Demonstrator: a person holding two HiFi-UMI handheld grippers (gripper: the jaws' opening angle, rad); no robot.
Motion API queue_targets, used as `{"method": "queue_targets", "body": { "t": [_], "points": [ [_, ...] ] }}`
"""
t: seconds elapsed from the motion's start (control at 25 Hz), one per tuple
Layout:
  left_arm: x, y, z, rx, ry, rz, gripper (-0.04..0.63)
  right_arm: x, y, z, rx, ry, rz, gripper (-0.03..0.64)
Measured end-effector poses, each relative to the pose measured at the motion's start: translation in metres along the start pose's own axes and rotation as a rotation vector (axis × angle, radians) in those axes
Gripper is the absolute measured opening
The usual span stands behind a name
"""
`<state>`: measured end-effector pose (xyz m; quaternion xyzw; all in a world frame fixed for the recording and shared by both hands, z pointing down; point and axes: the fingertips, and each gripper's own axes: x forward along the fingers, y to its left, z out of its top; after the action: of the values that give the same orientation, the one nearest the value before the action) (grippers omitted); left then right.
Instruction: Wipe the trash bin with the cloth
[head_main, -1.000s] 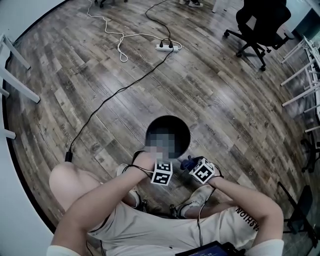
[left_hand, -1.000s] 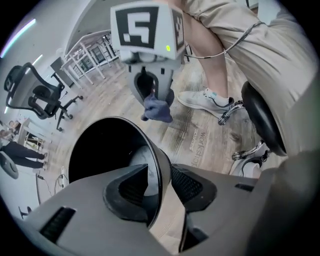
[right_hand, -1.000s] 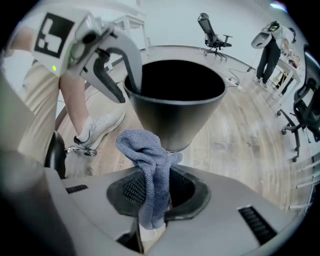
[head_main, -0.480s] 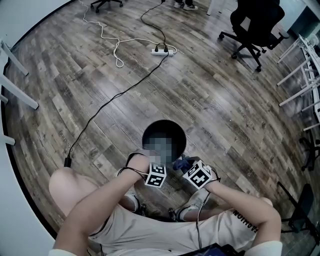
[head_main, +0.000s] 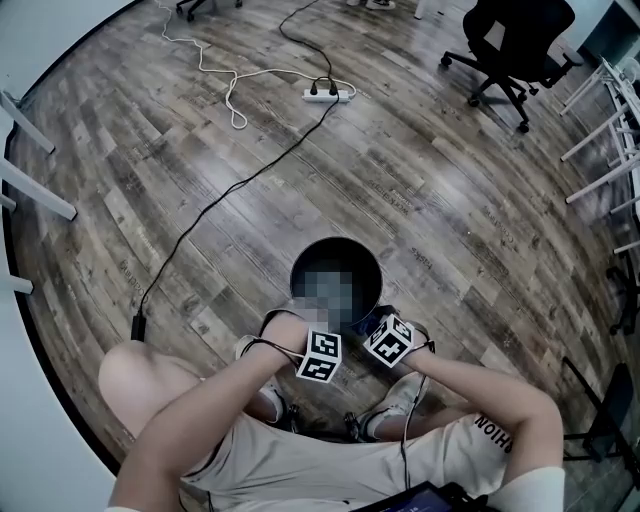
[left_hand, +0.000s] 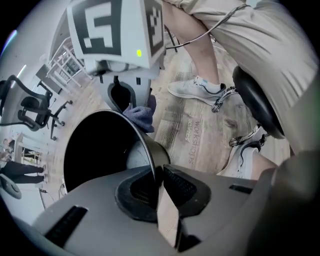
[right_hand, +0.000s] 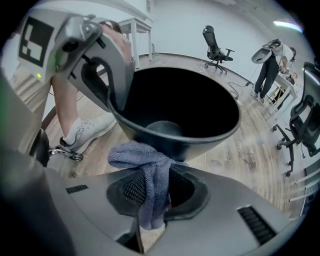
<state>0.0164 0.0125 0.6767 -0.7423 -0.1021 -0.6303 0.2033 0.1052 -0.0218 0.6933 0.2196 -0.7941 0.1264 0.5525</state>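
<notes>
Plank flooring (head_main: 200, 180) carries the black trash bin (head_main: 336, 252) just ahead of the person's feet (head_main: 392, 398); the left gripper (left_hand: 156, 182), jaws having just been closing, pinches its near rim; the right gripper (right_hand: 150, 200) clamps the cloth (right_hand: 142, 160) just beside the outer wall, bin straight ahead.

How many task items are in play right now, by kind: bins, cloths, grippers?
trash bin: 1
cloth: 1
grippers: 2. The left gripper has its jaws just closed onto the bin's rim, and the right gripper is clamped on the cloth.
Total: 4
</notes>
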Motion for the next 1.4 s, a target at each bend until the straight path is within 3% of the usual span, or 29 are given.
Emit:
{"method": "queue_targets", "body": {
  "t": [0.56,0.76,1.04,1.2,1.4],
  "points": [
    [0.000,0.004,0.007,-0.040,-0.016,-0.001,0.040,0.146,-0.006,-0.056,0.141,0.034,-0.048,0.067],
    [0.001,0.005,0.007,-0.057,-0.010,-0.004,0.040,0.157,-0.005,-0.060,0.155,0.094,-0.009,0.067],
    [0.002,0.008,0.010,-0.114,-0.030,0.034,0.046,0.080,0.008,-0.066,-0.042,0.163,0.079,0.067],
    [-0.002,0.008,0.003,-0.137,-0.033,0.004,0.127,0.009,0.011,-0.039,0.007,0.086,0.089,0.067],
    [0.000,0.002,-0.016,-0.079,0.064,-0.010,0.135,-0.057,0.012,0.000,0.093,-0.018,0.073,0.067]
  ]
}}
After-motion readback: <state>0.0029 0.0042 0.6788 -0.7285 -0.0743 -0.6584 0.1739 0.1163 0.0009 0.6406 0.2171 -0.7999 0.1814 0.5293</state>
